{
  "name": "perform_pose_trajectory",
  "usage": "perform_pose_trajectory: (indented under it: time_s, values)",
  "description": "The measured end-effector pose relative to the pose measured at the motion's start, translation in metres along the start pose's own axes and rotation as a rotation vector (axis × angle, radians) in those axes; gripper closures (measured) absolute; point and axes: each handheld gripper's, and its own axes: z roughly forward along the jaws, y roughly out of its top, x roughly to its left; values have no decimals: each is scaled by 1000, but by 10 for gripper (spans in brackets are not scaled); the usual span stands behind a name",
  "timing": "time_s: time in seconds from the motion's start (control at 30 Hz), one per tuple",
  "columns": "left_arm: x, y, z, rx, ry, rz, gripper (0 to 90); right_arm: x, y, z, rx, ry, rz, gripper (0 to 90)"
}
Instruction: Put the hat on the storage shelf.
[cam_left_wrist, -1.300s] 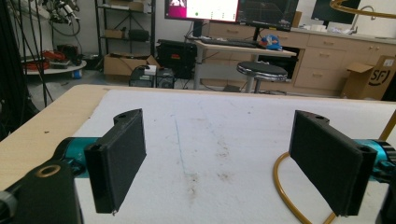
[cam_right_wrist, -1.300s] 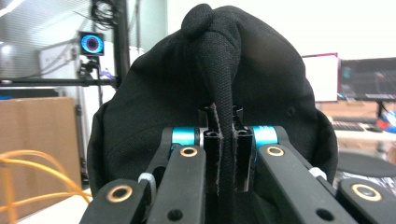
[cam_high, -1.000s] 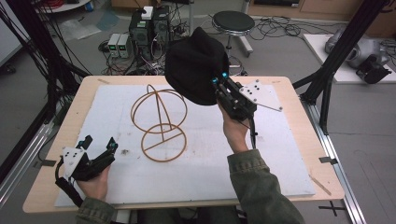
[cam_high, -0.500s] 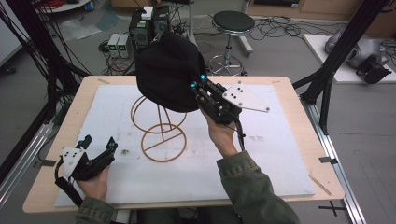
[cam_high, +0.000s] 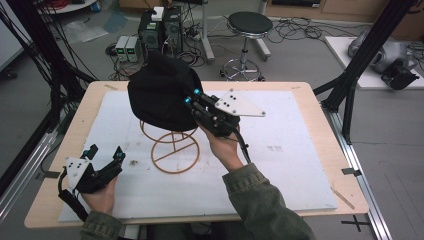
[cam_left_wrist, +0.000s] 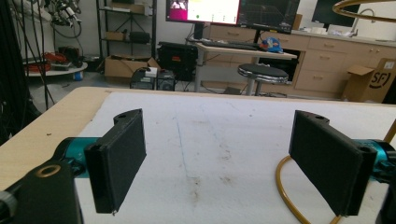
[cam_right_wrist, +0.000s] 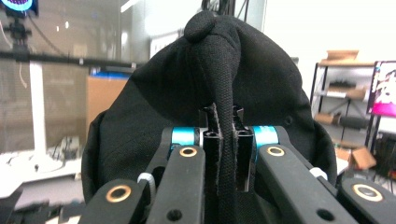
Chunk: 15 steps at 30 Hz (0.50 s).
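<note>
Right tool (cam_high: 192, 97) pinches black fabric cap (cam_high: 160, 97) above gold wire stand (cam_high: 172, 147); left tool (cam_high: 105, 156) open, near table's front-left corner. Cap may snag and tip stand.

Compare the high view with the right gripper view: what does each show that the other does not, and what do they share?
High view alone: the wire stand on the white mat, with the black hat over its top, and the left gripper resting open near the table's front-left corner.

Right gripper view alone: how the jaws stand, pinched shut on a fold of the hat's cloth, which runs up between them.

Both: the hat and the right gripper holding it.
</note>
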Motion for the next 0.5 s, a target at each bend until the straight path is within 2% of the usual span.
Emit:
perform_pose_trajectory:
  time_s: [0.03,0.13,0.17,0.2,0.33,0.5]
  values:
    - [0,0,0,-2,1,-1,189,3,-5,5,56,7,-5,870]
    - [0,0,0,1,0,-1,189,5,-8,8,87,19,-7,869]
    - [0,0,0,0,-1,-1,189,7,-11,11,124,27,-18,868]
    - [0,0,0,0,-2,-1,189,8,-12,12,138,29,-15,865]
    - [0,0,0,0,-1,-2,189,7,-13,13,145,30,2,860]
    - [0,0,0,-1,-2,0,189,5,-15,11,158,17,40,785]
